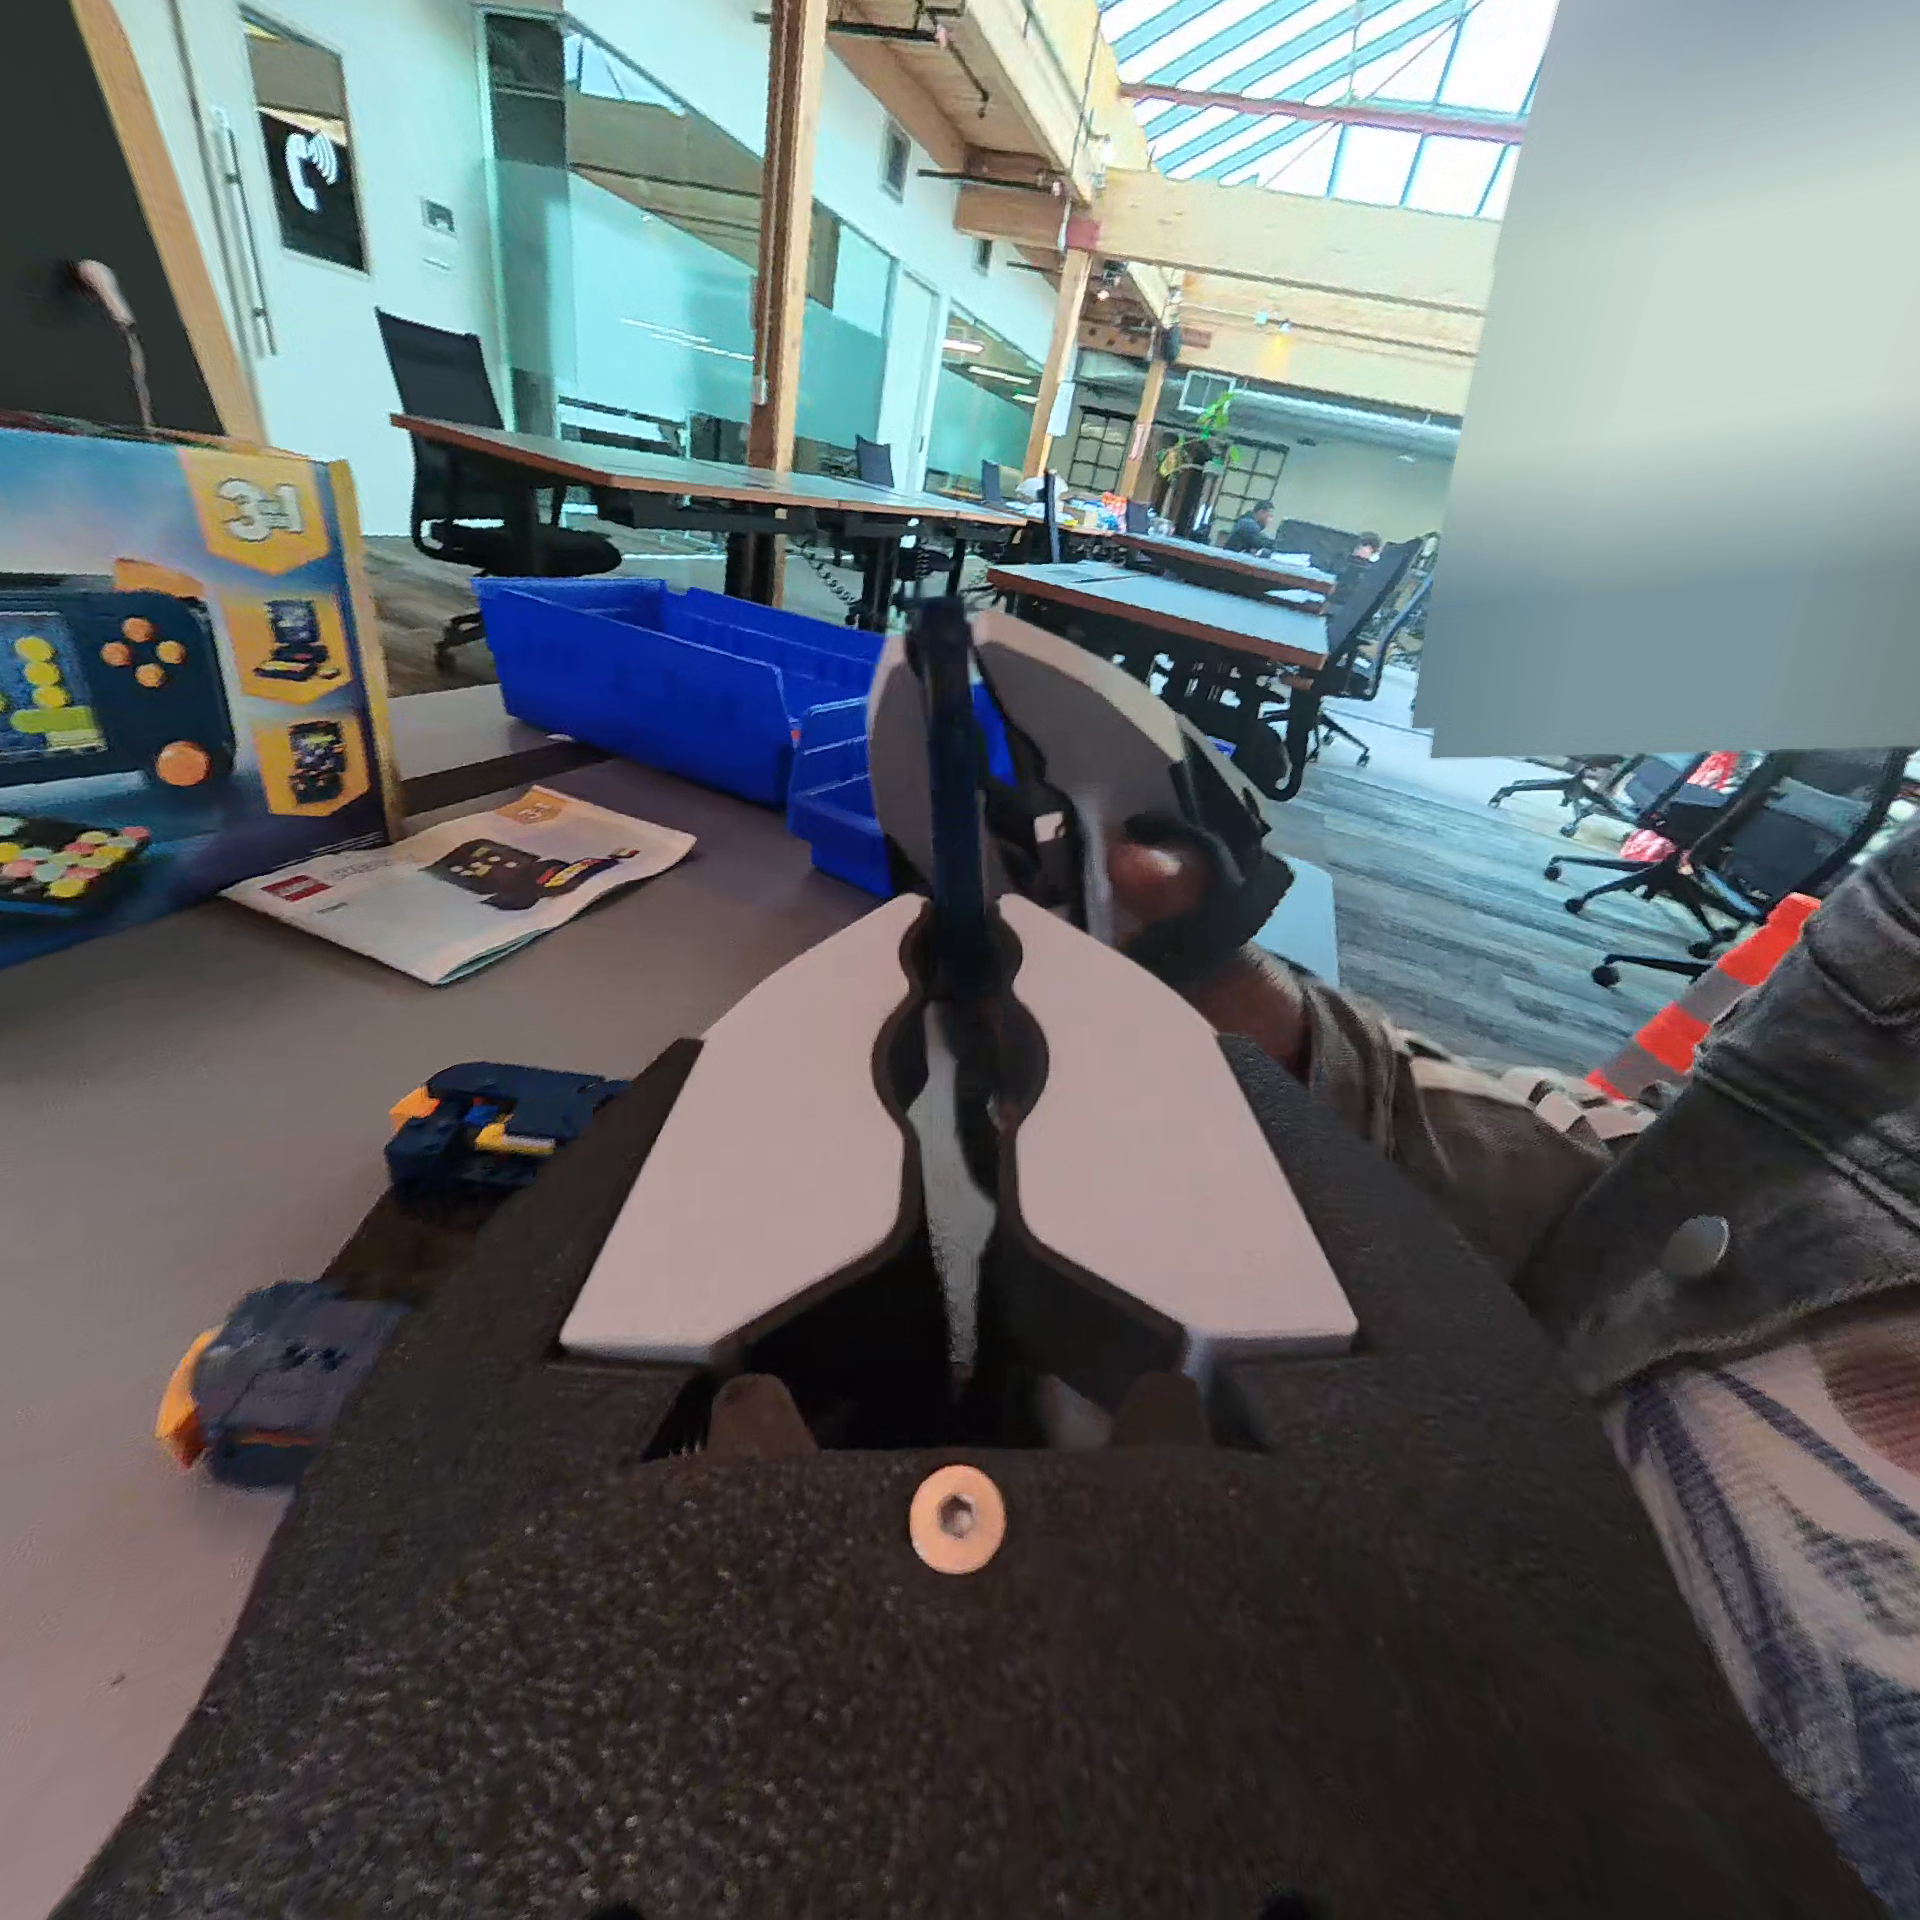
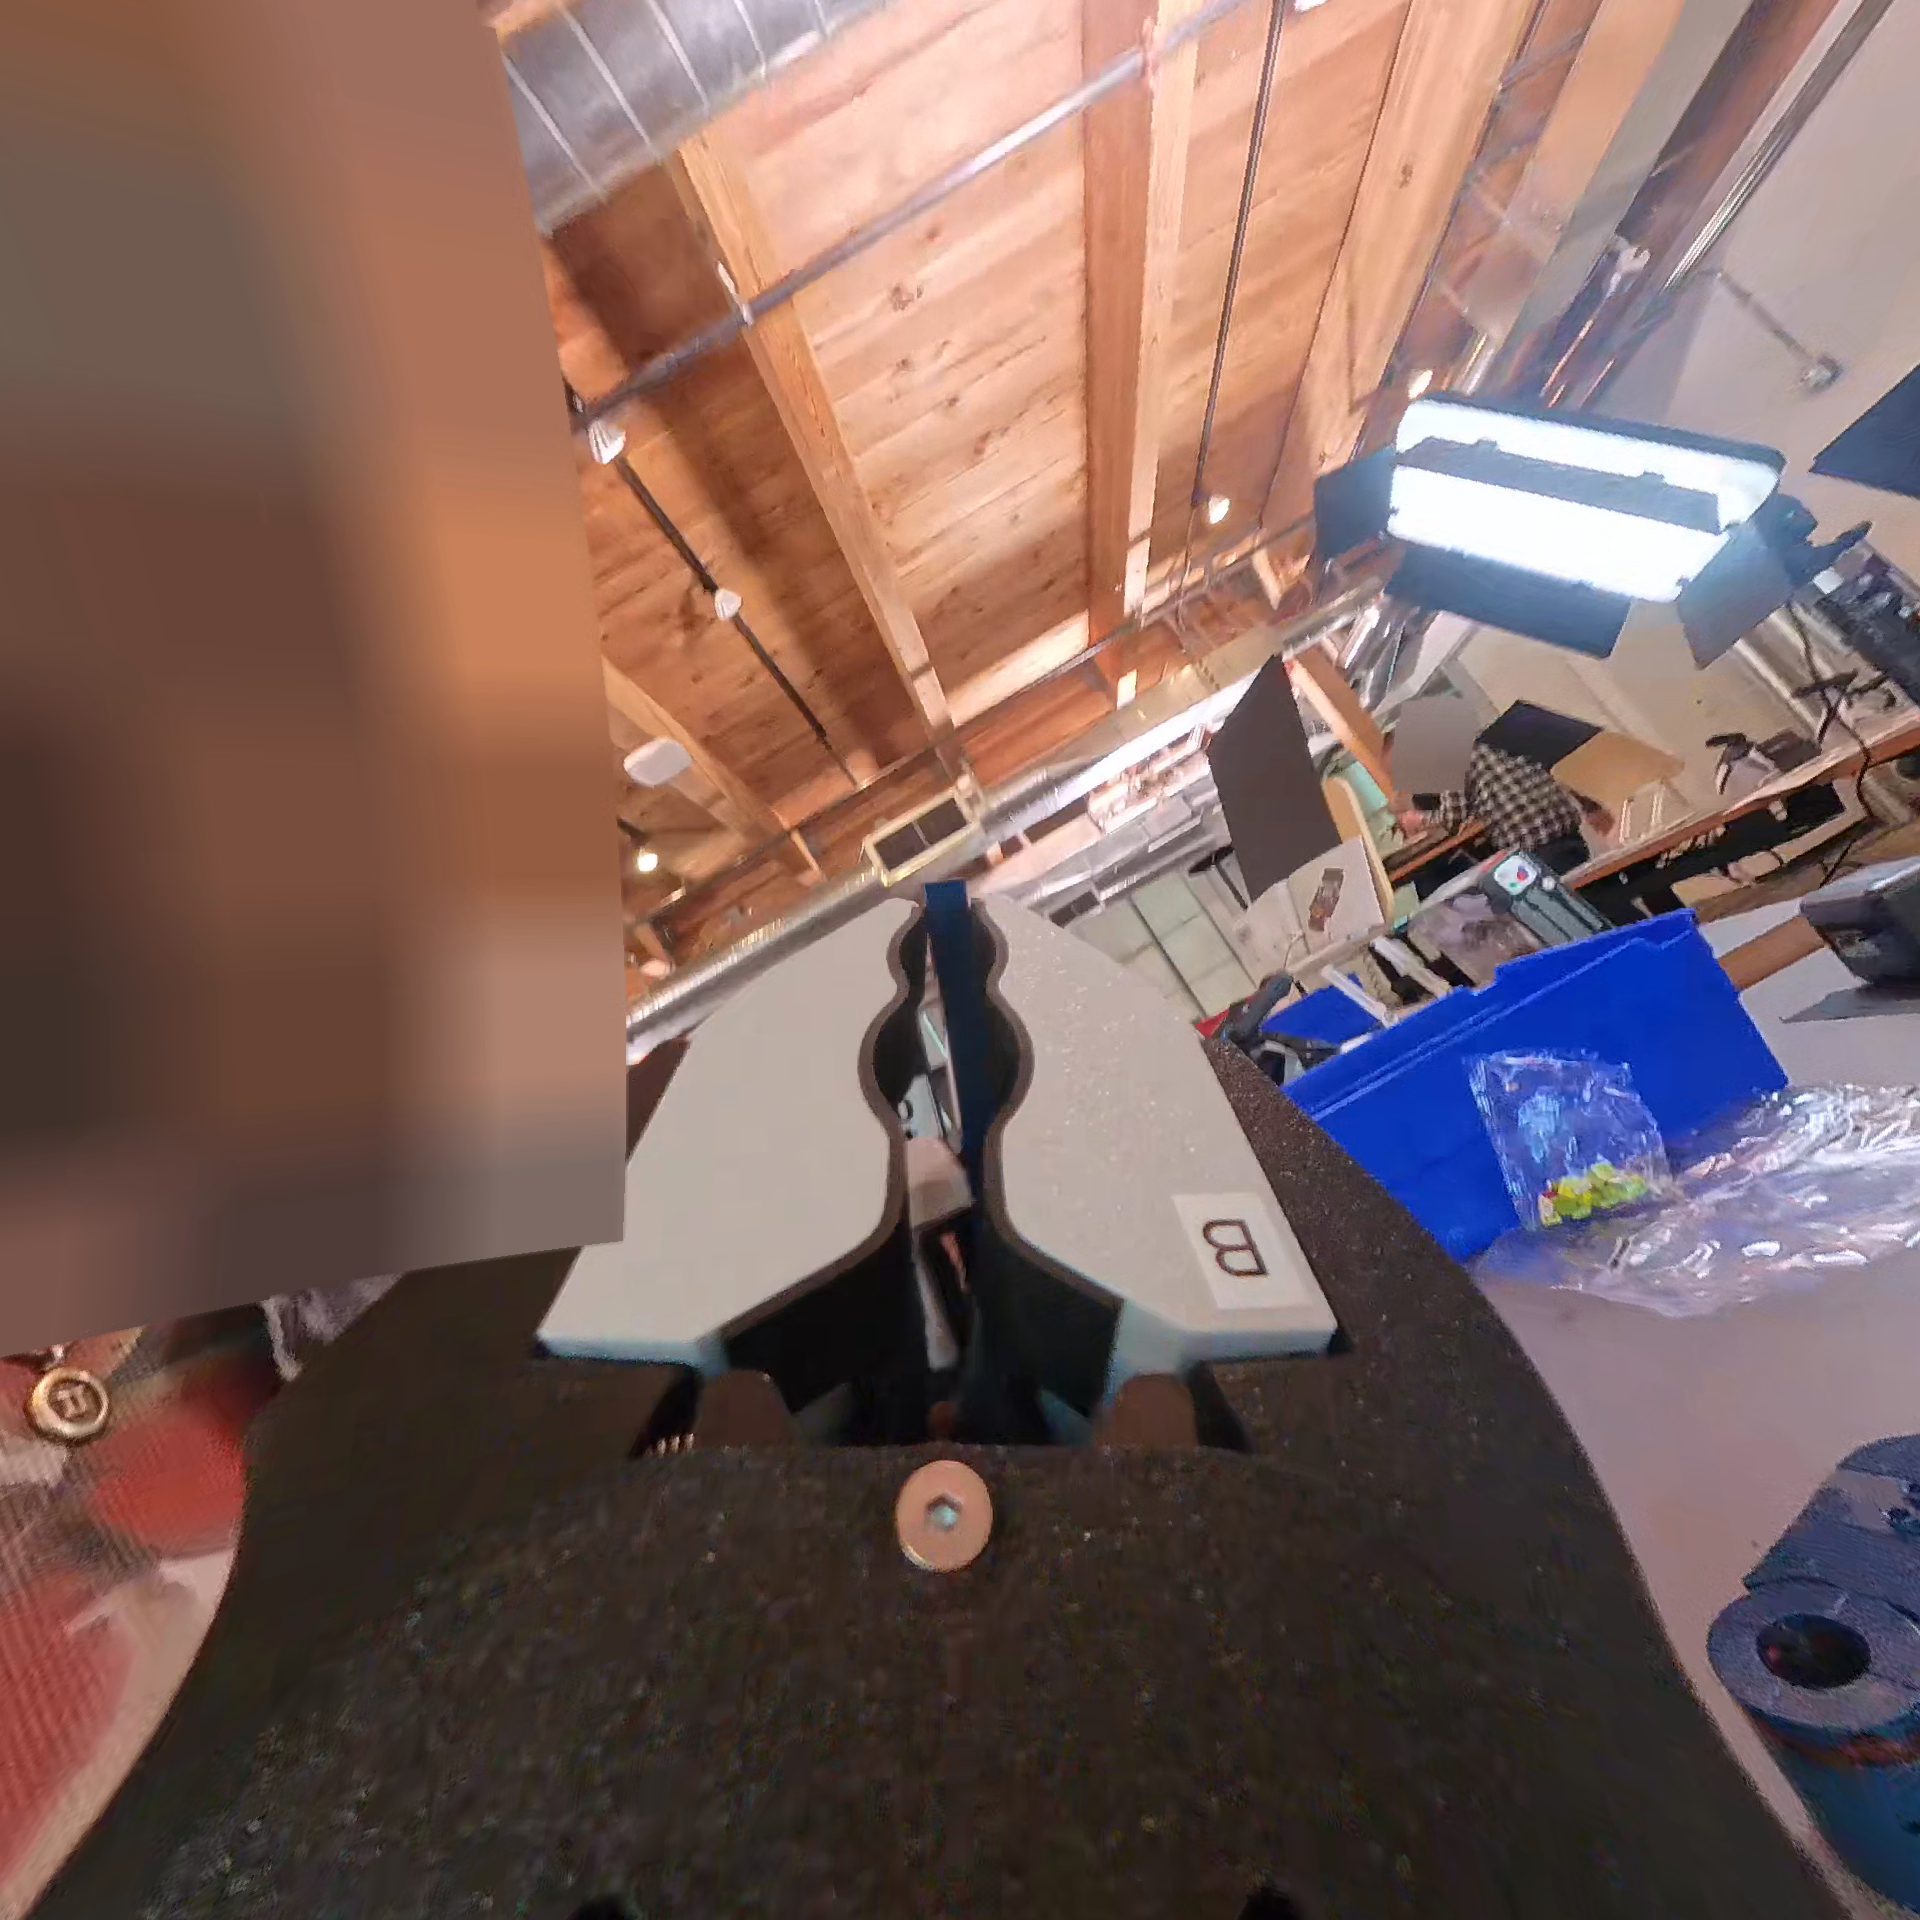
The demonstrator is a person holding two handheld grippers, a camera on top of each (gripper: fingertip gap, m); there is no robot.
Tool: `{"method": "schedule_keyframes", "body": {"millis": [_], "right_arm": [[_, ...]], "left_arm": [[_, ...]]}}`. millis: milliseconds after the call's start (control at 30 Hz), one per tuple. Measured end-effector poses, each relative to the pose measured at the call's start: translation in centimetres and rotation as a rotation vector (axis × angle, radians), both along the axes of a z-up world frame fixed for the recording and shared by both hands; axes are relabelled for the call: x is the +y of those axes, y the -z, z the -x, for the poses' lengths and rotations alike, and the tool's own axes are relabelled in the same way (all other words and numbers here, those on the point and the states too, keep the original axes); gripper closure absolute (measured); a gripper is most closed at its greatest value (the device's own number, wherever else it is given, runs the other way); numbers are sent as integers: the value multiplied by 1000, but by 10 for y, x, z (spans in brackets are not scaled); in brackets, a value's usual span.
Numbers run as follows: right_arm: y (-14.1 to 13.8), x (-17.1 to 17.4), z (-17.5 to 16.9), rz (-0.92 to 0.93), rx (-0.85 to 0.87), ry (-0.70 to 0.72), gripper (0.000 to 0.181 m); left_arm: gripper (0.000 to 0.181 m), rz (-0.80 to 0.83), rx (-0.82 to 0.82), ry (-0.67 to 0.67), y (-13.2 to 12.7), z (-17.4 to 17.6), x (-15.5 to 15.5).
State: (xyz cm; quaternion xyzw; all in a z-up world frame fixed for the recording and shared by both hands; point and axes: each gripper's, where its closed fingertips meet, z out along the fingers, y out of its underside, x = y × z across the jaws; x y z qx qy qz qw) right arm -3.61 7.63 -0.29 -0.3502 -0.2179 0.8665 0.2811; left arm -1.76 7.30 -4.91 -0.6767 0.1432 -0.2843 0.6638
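Grey worktop [image 1: 187, 1122]: toy box [image 1: 177, 665] far left, booklet [image 1: 468, 878], blue bins [image 1: 665, 696] far, brick pieces [image 1: 488, 1127] near.

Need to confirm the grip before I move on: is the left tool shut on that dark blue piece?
Shut: the left tool has both grey fingers pressed against the thin dark blue piece, which sticks out past their tips.

Can't see how far dark blue strip [image 1: 951, 790] runs, my left gripper [image 1: 961, 935] hides its lower end. Brick model [image 2: 1839, 1642] cut off at right edge, toy box [image 1: 156, 665] cropped left.
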Motion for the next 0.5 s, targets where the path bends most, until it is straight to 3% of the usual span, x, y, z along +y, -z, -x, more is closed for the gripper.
{"method": "schedule_keyframes", "body": {"millis": [33,100,233,300,400,500], "right_arm": [[3,-2,1,-24,-33,-5,173],[18,1,3,-104,-143,36,165],[37,10,-19,-296,-287,165,166],[49,18,-30,-362,-360,224,167],[63,32,-44,-408,-442,283,166],[65,47,-59,-399,-472,329,165]], "left_arm": [[174,5,26,-27,1,12,-4],[174,22,89,-197,-3,63,-13],[174,184,383,-810,-13,248,-69],[174,341,441,-1003,-6,327,-104],[174,618,417,-1017,36,395,-122],[160,723,364,-1018,64,428,-121]]}}
